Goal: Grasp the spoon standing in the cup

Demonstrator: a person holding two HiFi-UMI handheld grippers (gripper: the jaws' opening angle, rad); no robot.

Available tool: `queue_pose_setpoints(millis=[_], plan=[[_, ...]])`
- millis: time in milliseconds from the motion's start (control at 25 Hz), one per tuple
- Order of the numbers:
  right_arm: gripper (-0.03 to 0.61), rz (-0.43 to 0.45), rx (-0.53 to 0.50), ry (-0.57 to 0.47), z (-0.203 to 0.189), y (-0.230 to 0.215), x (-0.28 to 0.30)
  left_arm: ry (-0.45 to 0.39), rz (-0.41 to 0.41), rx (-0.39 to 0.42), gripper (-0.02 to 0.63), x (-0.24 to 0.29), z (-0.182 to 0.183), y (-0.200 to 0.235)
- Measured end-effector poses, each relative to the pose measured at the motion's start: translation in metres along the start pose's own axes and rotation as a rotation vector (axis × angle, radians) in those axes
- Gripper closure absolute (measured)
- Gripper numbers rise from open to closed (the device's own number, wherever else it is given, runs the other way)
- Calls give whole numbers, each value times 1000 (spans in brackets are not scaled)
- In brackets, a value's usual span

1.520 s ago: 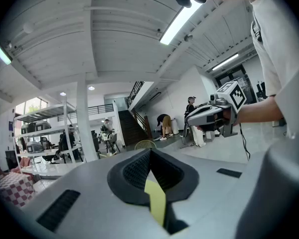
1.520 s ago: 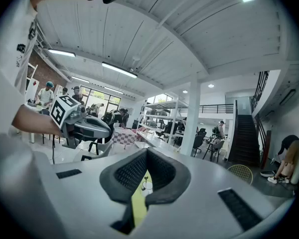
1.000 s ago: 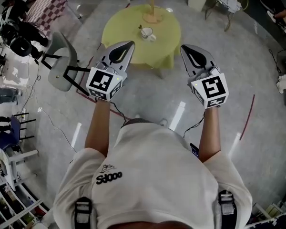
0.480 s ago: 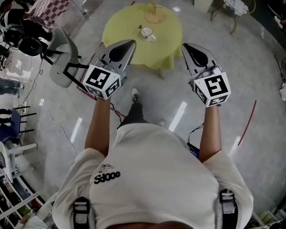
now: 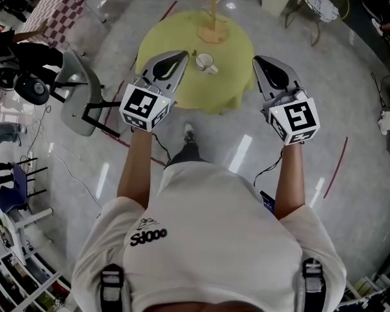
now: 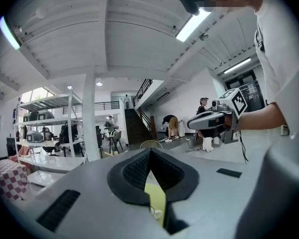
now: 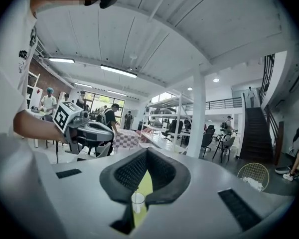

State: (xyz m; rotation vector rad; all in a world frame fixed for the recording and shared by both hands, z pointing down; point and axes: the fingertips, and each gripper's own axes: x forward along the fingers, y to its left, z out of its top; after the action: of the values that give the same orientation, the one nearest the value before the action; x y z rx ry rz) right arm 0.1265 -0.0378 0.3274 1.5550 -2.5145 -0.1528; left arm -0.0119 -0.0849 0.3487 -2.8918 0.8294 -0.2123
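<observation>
Spoon (image 5: pixel 196 54) stands in the cup (image 5: pixel 205 62) on the yellow table (image 5: pixel 169 34), upper centre, well ahead. You hold the left gripper (image 5: pixel 181 57) and right gripper (image 5: pixel 257 62) up, jaws pressed together and empty, likely because the cup is beyond reach.

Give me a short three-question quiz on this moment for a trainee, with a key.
1. Where is the cup that holds the spoon? A: on the round yellow table. B: on the seat of the grey chair. C: on the floor.
2. True or false: the left tool and the right tool are both shut and hold nothing.
3. What else stands on the table, behind the cup?

Key: 1 A; 2 true; 3 a wooden stand.
</observation>
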Motion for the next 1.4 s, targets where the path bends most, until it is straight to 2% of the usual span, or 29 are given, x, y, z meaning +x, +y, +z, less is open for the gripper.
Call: queue_pose_setpoints(millis=[360, 640, 960, 1120, 1400], plan=[[563, -40, 34, 24, 14, -17, 109, 12, -52, 0, 588, 31, -18, 103], [563, -11, 21, 100, -8, -18, 169, 29, -105, -19, 588, 58, -42, 147], [563, -63, 42, 153, -33, -37, 181, 80, -158, -18, 588, 82, -68, 153], [563, -27, 51, 178, -49, -37, 183, 127, -148, -38, 588, 85, -86, 145], [563, 70, 70, 182, -70, -61, 176, 227, -104, -130, 588, 112, -115, 117]])
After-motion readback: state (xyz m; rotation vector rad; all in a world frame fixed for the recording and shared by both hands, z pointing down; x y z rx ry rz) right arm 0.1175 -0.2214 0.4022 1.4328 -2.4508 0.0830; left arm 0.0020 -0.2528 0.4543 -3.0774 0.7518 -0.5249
